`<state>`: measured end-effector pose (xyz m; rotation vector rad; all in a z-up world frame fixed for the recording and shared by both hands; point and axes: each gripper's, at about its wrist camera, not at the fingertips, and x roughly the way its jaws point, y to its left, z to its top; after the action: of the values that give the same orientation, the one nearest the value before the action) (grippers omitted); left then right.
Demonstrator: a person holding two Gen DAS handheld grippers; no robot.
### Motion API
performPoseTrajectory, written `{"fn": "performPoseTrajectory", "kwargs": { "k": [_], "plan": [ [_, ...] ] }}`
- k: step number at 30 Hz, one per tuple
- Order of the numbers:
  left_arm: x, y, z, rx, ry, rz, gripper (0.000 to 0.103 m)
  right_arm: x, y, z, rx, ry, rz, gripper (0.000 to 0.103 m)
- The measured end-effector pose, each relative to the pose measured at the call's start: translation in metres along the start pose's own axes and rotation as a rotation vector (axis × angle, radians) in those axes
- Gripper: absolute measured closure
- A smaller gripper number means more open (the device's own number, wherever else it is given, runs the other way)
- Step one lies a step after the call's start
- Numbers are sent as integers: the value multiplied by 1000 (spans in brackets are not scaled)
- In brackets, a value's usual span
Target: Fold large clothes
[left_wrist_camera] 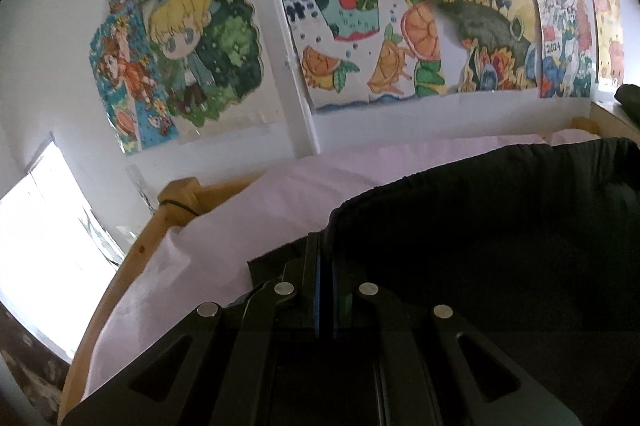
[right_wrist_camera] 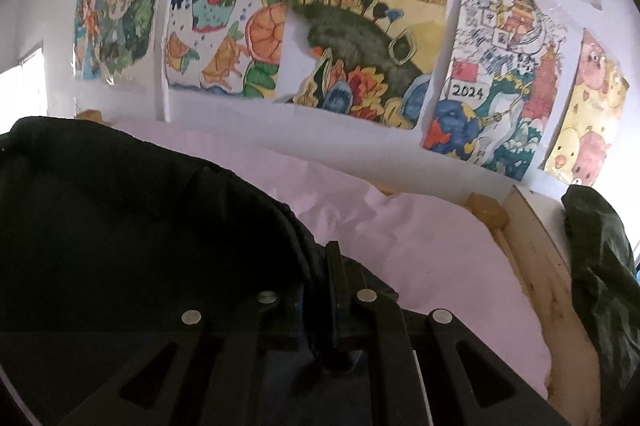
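Black garment (left_wrist_camera: 500, 226), stretched above the pink bedsheet (left_wrist_camera: 280, 194), hangs pinched at its edge between our left gripper (left_wrist_camera: 325, 266) and right gripper (right_wrist_camera: 334, 266), both clamped tight; we judge a fold in hand, next laying the edge flat on the sheet.

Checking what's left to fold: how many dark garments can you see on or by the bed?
2. One black garment is pinched by both grippers over the pink sheet; a dark green one lies beyond the bed's right rail. Others may be hidden.
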<state>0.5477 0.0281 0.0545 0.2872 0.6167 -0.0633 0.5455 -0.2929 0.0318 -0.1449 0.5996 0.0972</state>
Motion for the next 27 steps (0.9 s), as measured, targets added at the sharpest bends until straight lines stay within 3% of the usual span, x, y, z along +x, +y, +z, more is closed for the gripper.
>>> {"fn": "performPoseTrajectory", "kwargs": {
  "k": [5, 8, 11, 14, 16, 17, 21, 23, 27],
  "plan": [
    [19, -1, -7, -6, 39, -25, 100, 23, 7, -9, -11, 28, -13, 93],
    [24, 6, -11, -57, 33, -82, 98, 33, 9, -14, -22, 50, -21, 90],
    [24, 18, -12, -136, 38, -169, 93, 39, 7, -16, -23, 63, -28, 81],
    [17, 29, -9, -199, 29, -245, 75, 37, 2, -17, 0, 53, -21, 67],
    [6, 37, -10, -250, -2, -248, 30, 32, -1, -16, 20, 33, -25, 33],
    [-1, 39, -10, -271, -28, -240, 23, 27, -5, -17, 41, 12, -23, 27],
    [-26, 43, -13, -311, -69, -263, 20, 11, -8, -19, 72, -19, 19, 14],
    [-36, 39, -16, -301, -68, -270, 20, -3, -4, -23, 67, -40, 51, 14],
    [-61, 9, -38, -187, -88, -361, 14, -37, 13, -39, 32, -103, 213, 7]
  ]
}}
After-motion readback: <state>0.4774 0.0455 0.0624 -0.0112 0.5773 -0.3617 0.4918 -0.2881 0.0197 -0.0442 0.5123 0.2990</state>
